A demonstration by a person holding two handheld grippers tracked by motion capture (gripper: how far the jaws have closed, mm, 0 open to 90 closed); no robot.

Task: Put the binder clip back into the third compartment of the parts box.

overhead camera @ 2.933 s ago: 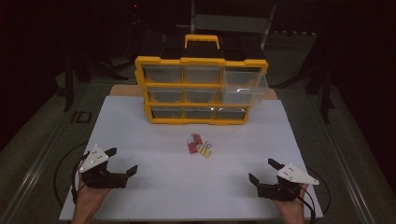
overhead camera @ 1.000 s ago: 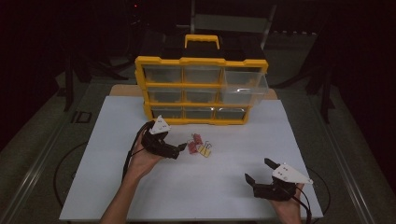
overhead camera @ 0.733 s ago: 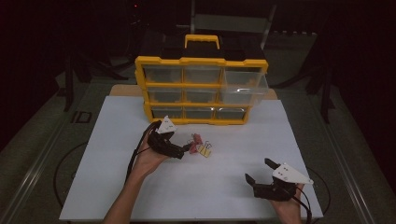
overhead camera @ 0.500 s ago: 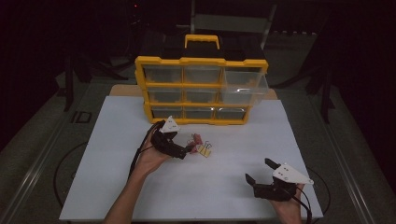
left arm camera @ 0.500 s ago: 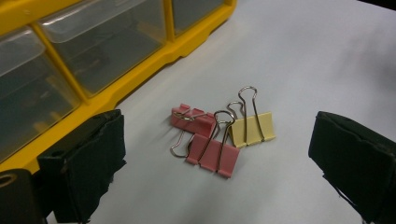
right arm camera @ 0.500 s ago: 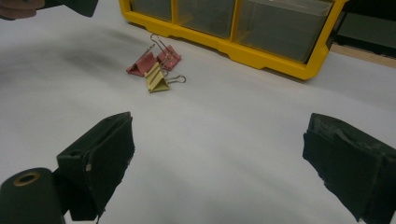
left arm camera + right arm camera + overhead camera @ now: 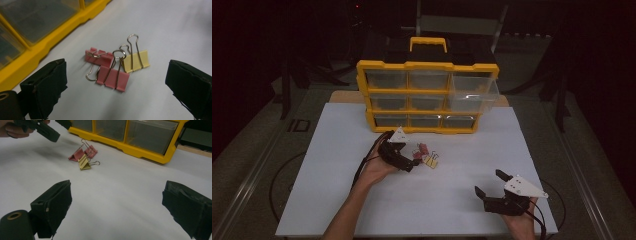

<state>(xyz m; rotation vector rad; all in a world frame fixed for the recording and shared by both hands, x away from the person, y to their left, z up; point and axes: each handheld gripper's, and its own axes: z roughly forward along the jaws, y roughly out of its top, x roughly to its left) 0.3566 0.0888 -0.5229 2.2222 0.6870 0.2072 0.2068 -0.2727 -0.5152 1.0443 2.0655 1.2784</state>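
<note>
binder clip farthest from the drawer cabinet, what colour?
Yellow, with silver wire handles; clearest in the left gripper view.

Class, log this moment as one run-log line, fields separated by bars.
left tongs: open, at binder clips | right tongs: open, apart | clips: loose on sheet | organizer: top-right drawer out

At the far side of your bench stands a yellow drawer organizer with a yellow handle on its black top and three rows of clear drawers. Its top-right drawer is pulled out past the others. You have a white sheet spread under it. Near the bottom row, on the sheet, lie three binder clips in a touching cluster: a pink clip, a second pink clip behind it, and a yellow clip just beside them.
</note>
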